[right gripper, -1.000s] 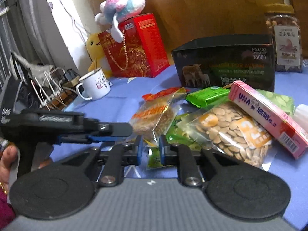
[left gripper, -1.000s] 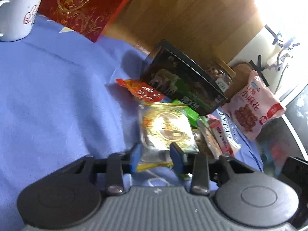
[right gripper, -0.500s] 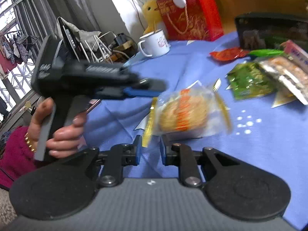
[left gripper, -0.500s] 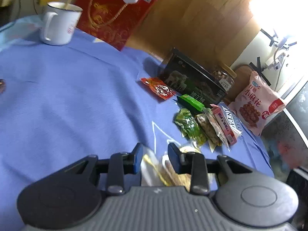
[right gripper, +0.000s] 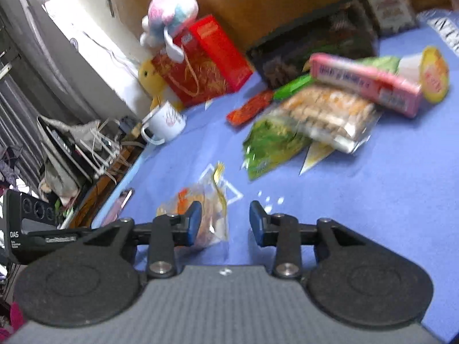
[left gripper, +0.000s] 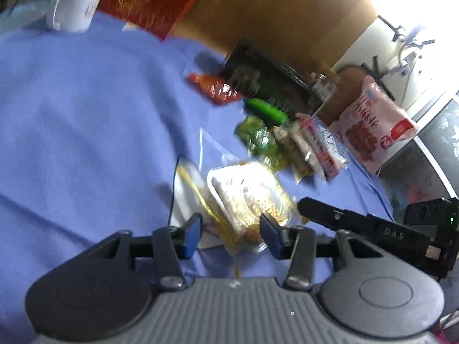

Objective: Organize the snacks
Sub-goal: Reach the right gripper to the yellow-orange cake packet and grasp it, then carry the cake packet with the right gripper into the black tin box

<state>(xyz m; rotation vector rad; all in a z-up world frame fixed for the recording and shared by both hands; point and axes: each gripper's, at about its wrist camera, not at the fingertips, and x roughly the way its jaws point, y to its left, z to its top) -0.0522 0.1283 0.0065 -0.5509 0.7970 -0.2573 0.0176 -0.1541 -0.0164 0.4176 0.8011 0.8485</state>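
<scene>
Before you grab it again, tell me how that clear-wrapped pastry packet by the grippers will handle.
The pastry packet looks light, in thin crinkly film, so it probably flexes and slips under the pads. The round cake inside seems crumbly, so a hard squeeze may crush it. It lies flat on the blue cloth, so it is unlikely to roll.

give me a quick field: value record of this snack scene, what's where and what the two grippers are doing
surface: blue cloth
nearest item: clear-wrapped pastry, lying on the cloth apart from the pile
left gripper: jaws opening, pastry between them, pads not clearly pressing it
right gripper: jaws opening, pastry by its left finger, nothing gripped
snack pile: green packet, seed bag, pink box, red packet
behind pile: dark box
far corner: white mug, red gift bag, plush toy
</scene>
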